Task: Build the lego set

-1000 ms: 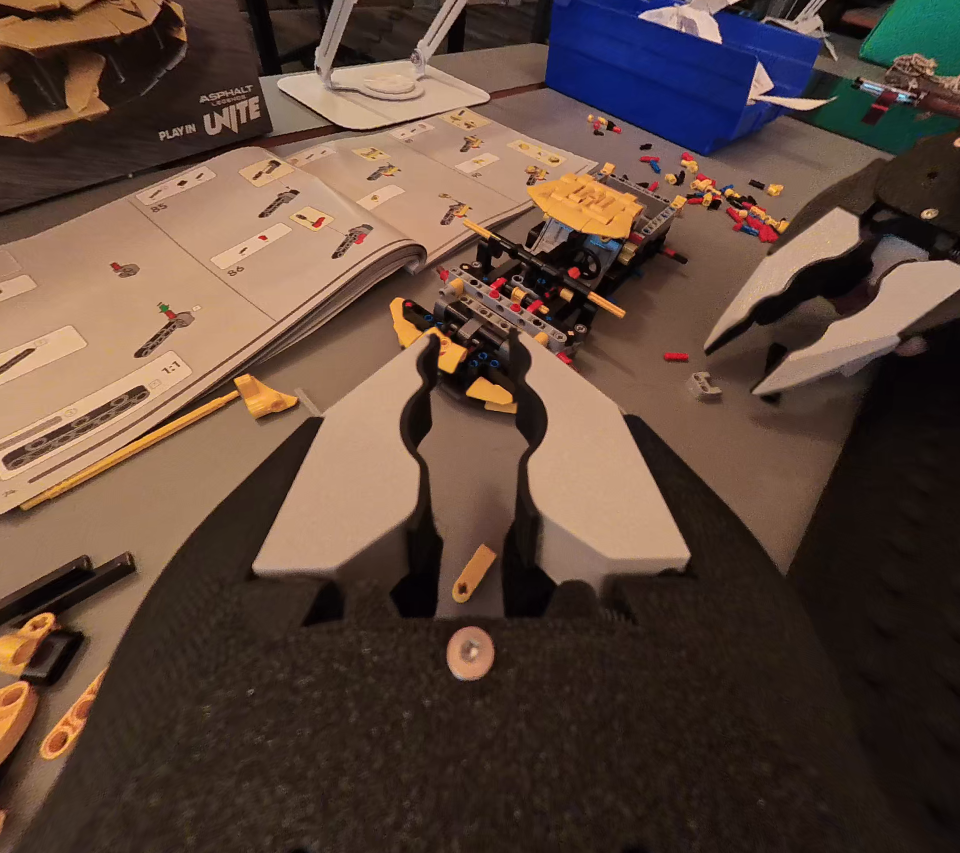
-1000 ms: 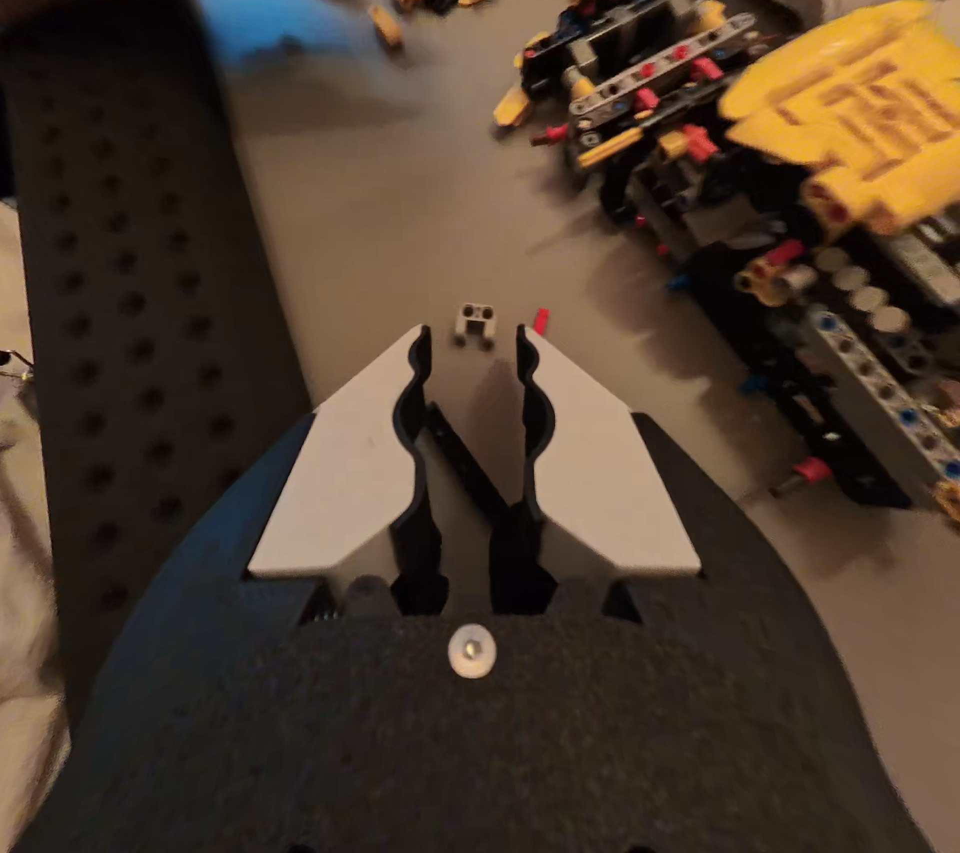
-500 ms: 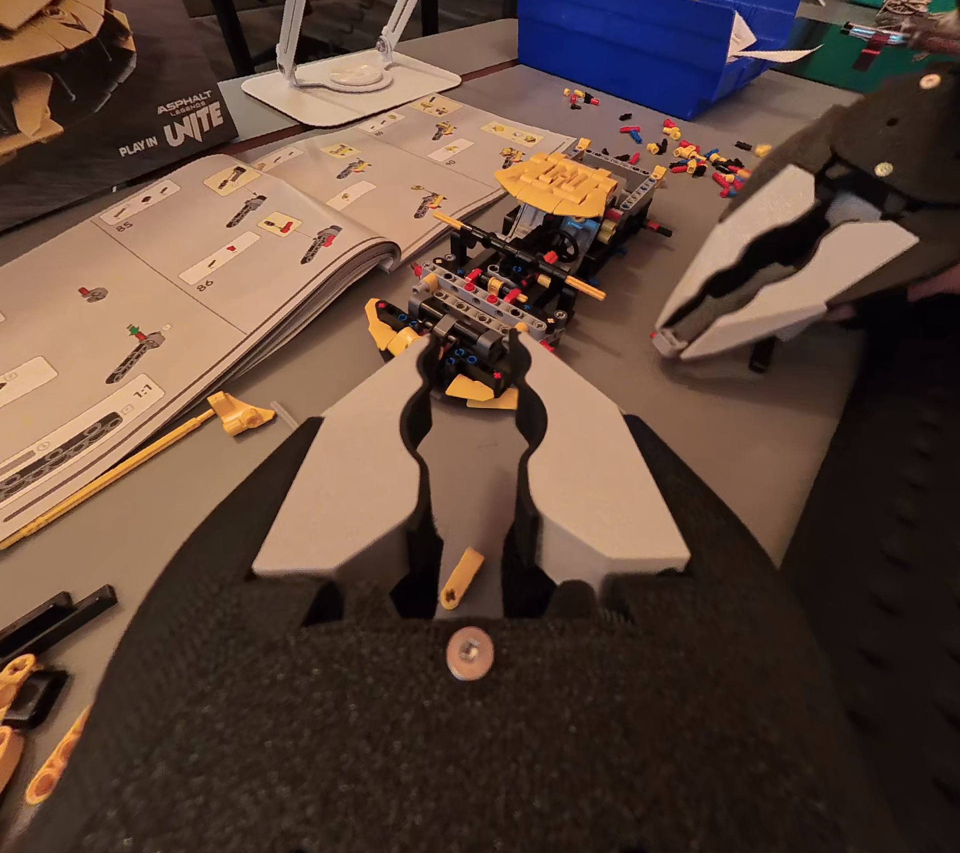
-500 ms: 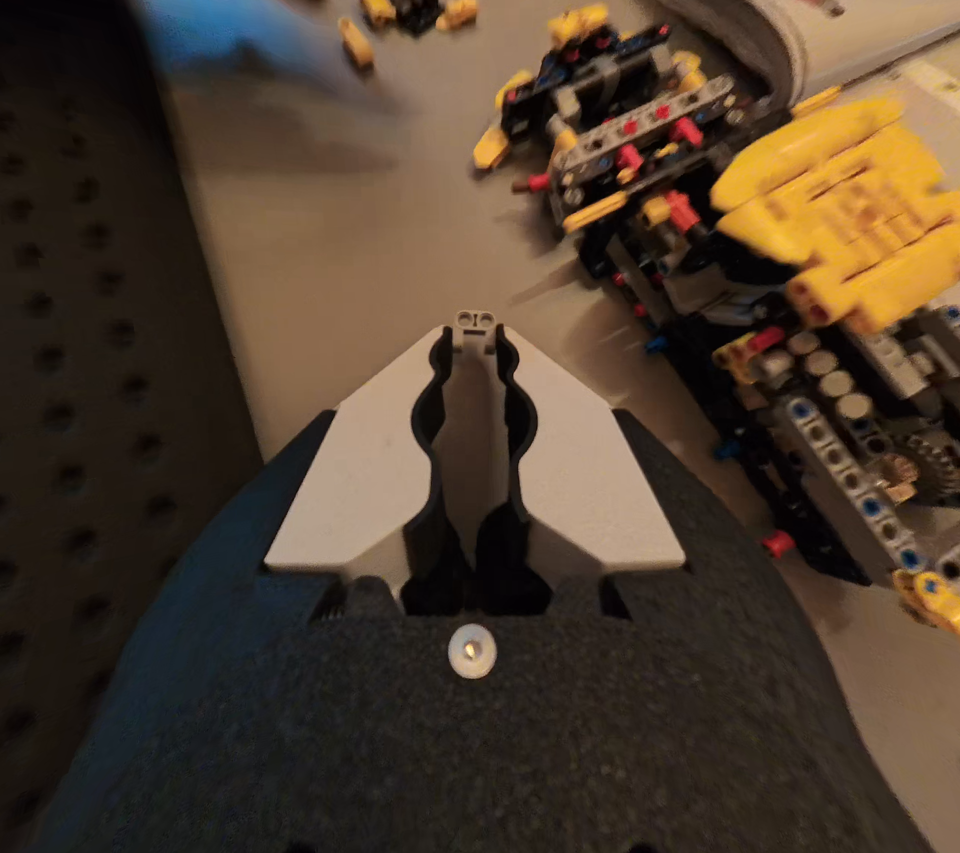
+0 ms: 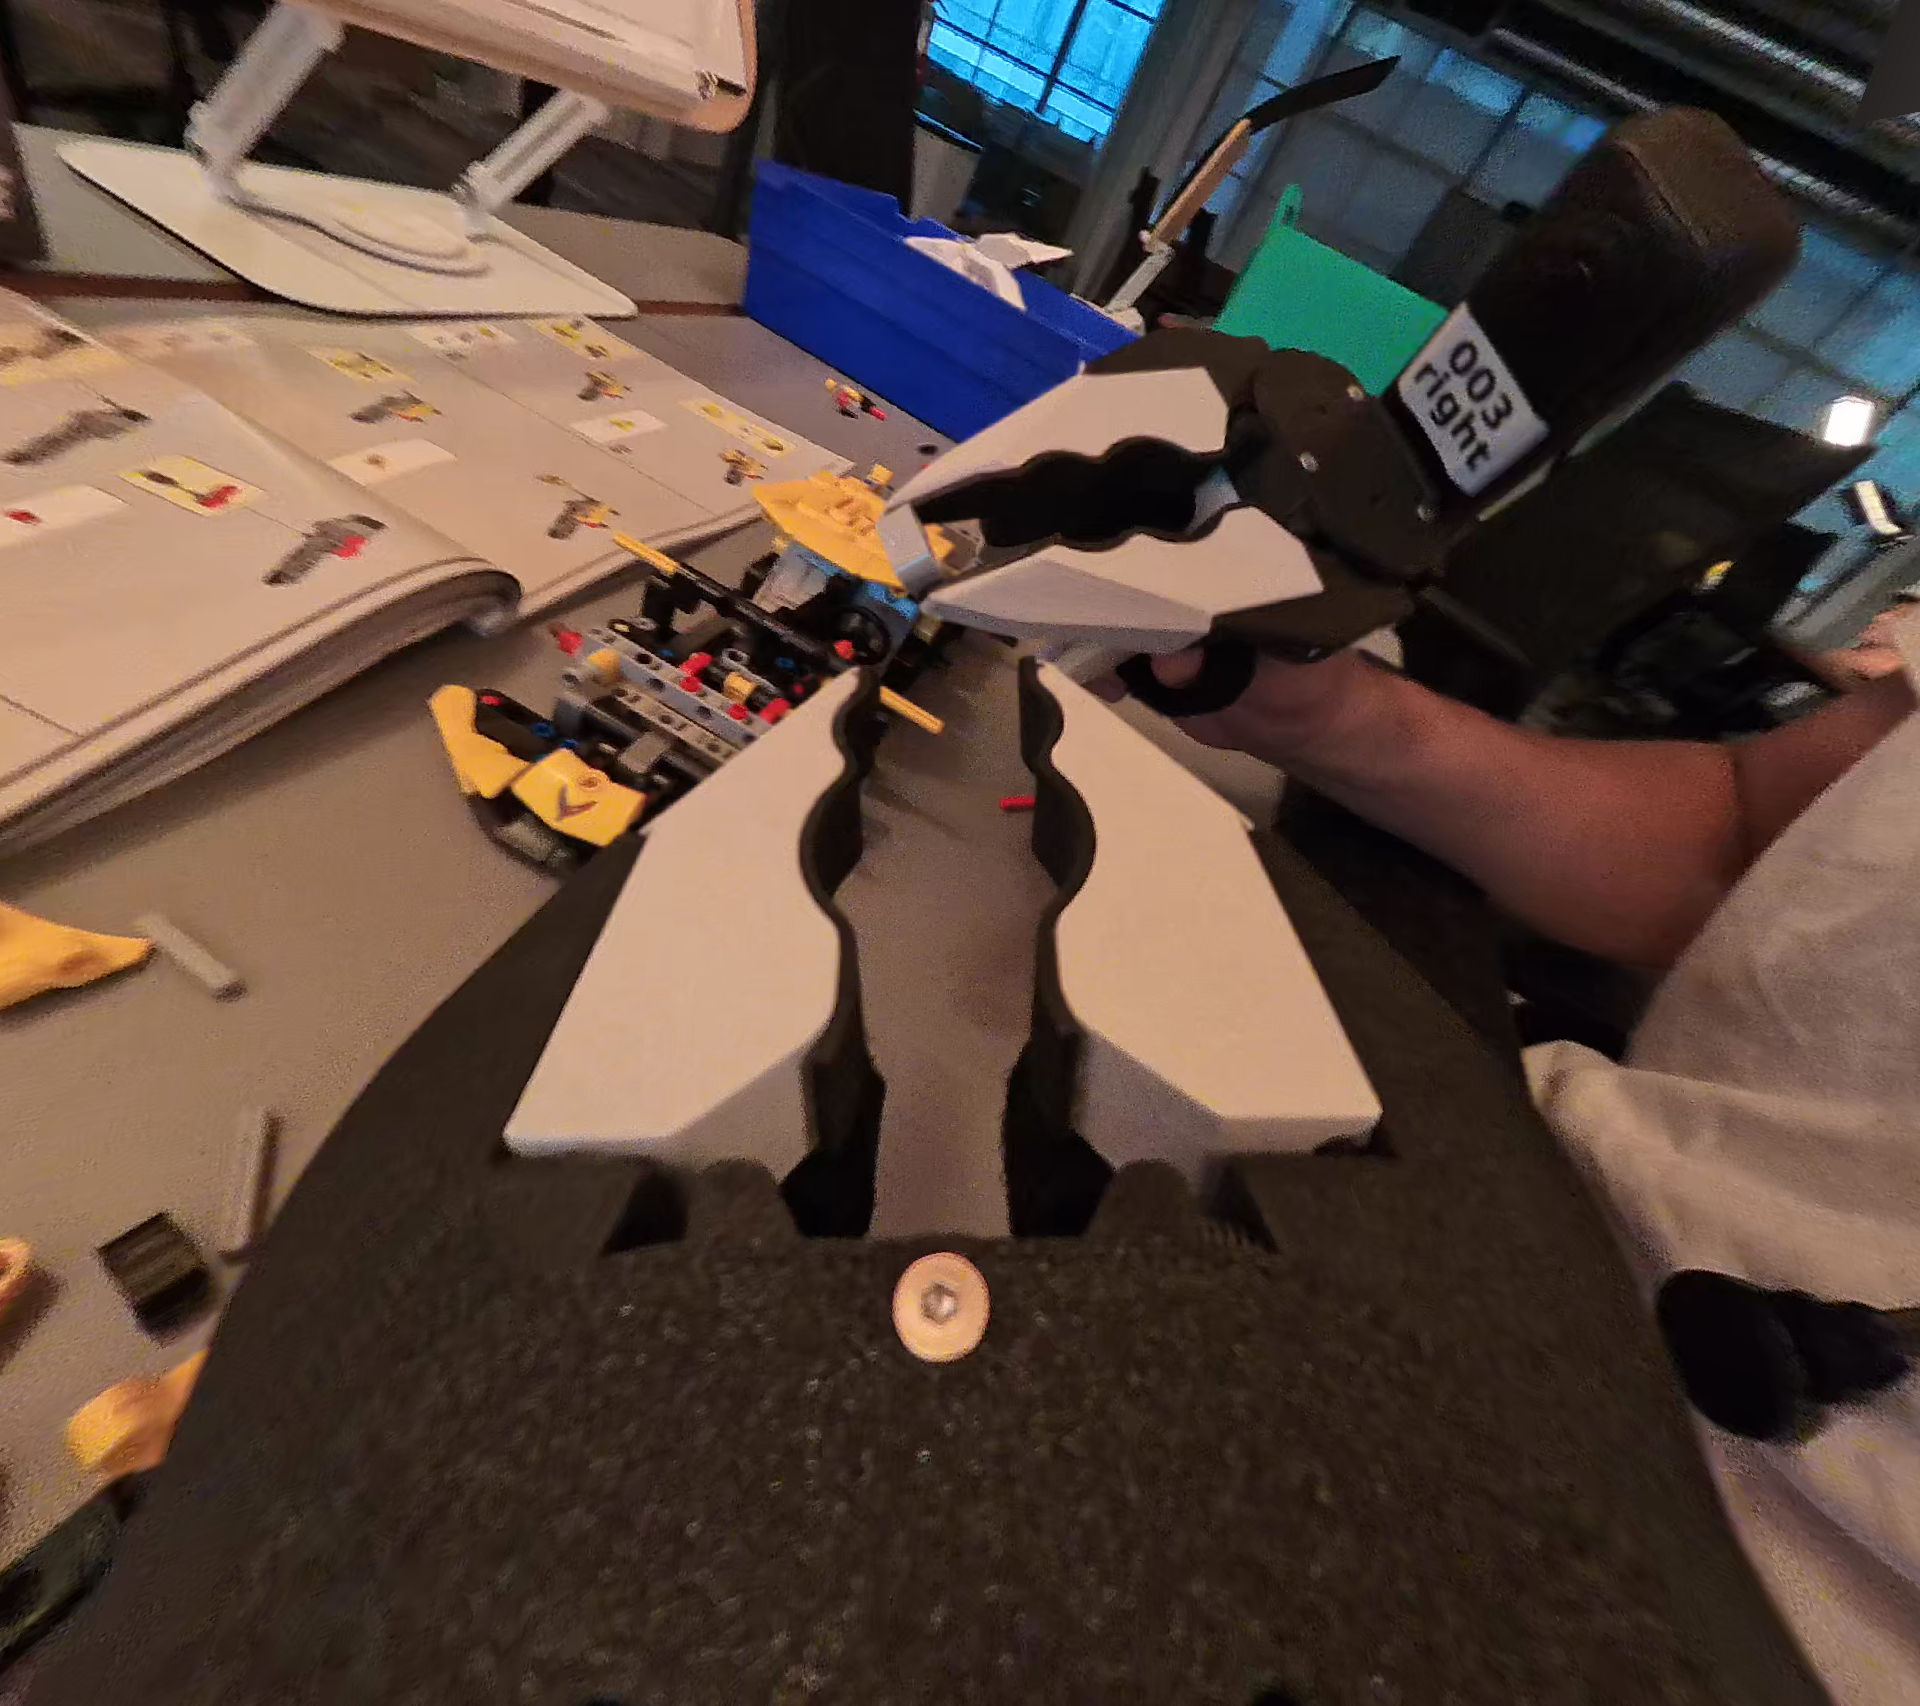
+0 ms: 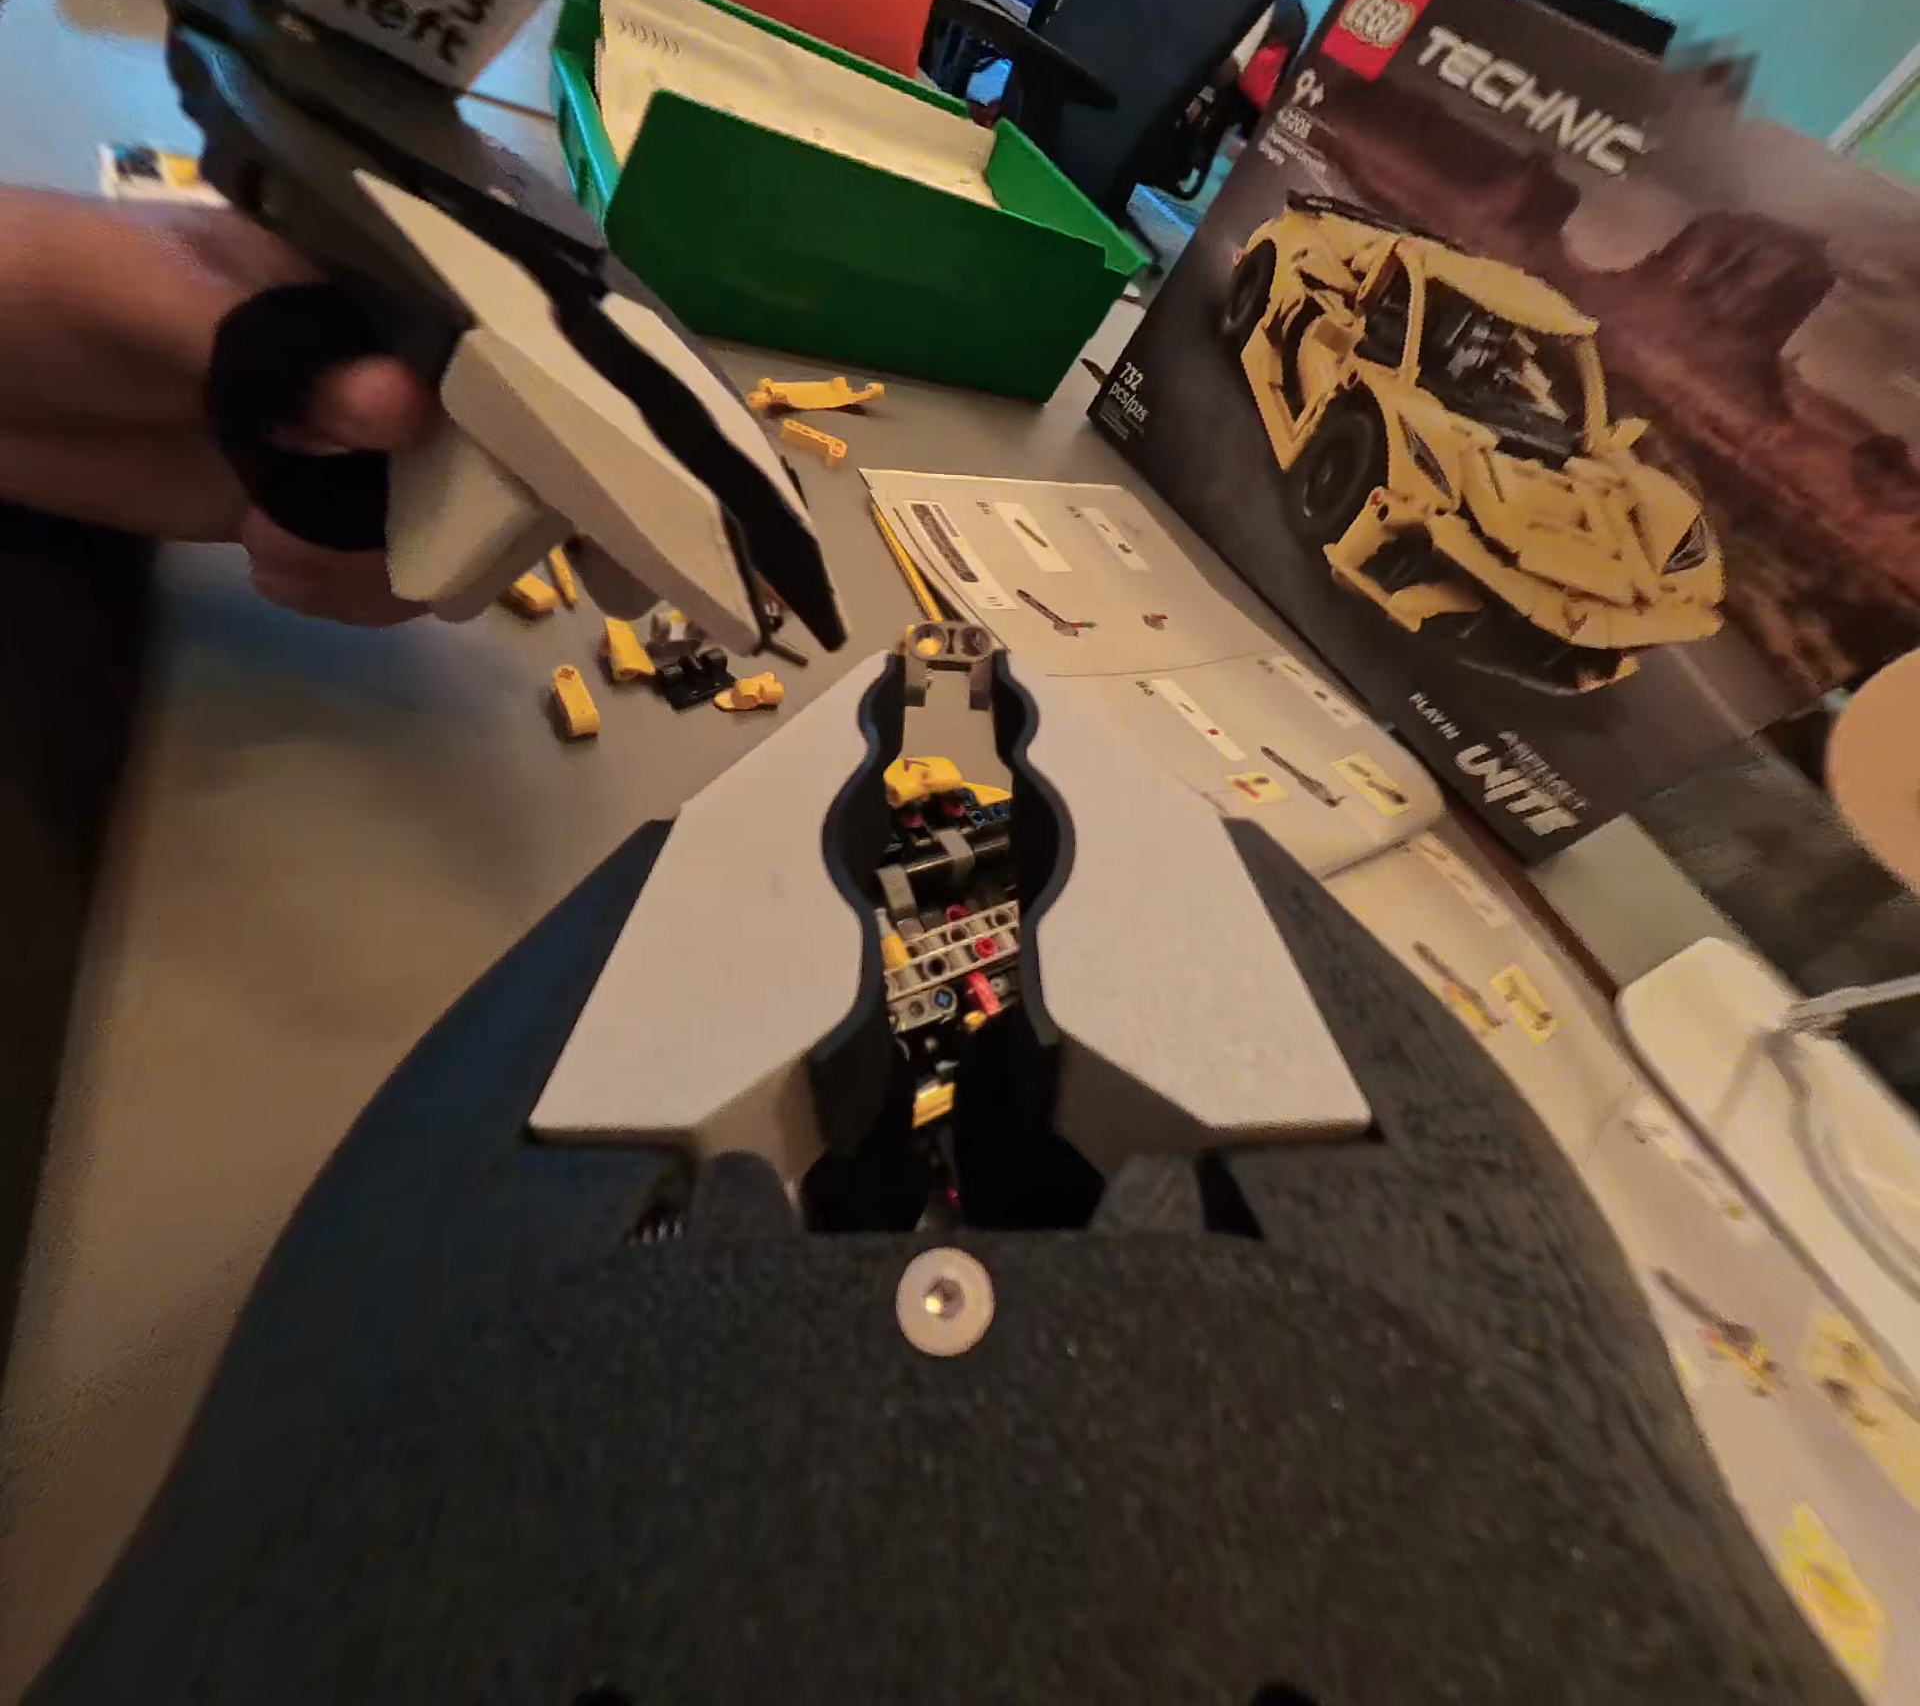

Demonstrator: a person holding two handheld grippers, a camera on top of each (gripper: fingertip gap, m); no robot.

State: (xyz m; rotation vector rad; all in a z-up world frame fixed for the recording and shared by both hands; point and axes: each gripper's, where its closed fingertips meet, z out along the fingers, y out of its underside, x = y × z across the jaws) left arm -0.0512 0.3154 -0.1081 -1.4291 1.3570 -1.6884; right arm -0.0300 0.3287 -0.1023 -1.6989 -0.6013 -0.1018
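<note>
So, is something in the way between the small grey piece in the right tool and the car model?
Nothing visible. The right tool holds the grey piece in the air above the car model. The left tool is open and off to one side.

Right gripper [image 6: 943,669]: matt grey plastic fingers [image 6: 1164,950], grainy black body, bright metal screw [image 6: 943,1300]. Grey connector piece [image 6: 948,654]: smooth plastic. Part-built car model [image 5: 717,669]: glossy yellow and grey plastic. Instruction booklet [image 5: 260,513]: satin paper. Set box [image 6: 1538,409]: printed card. Table [image 5: 312,929]: matt grey.
</note>
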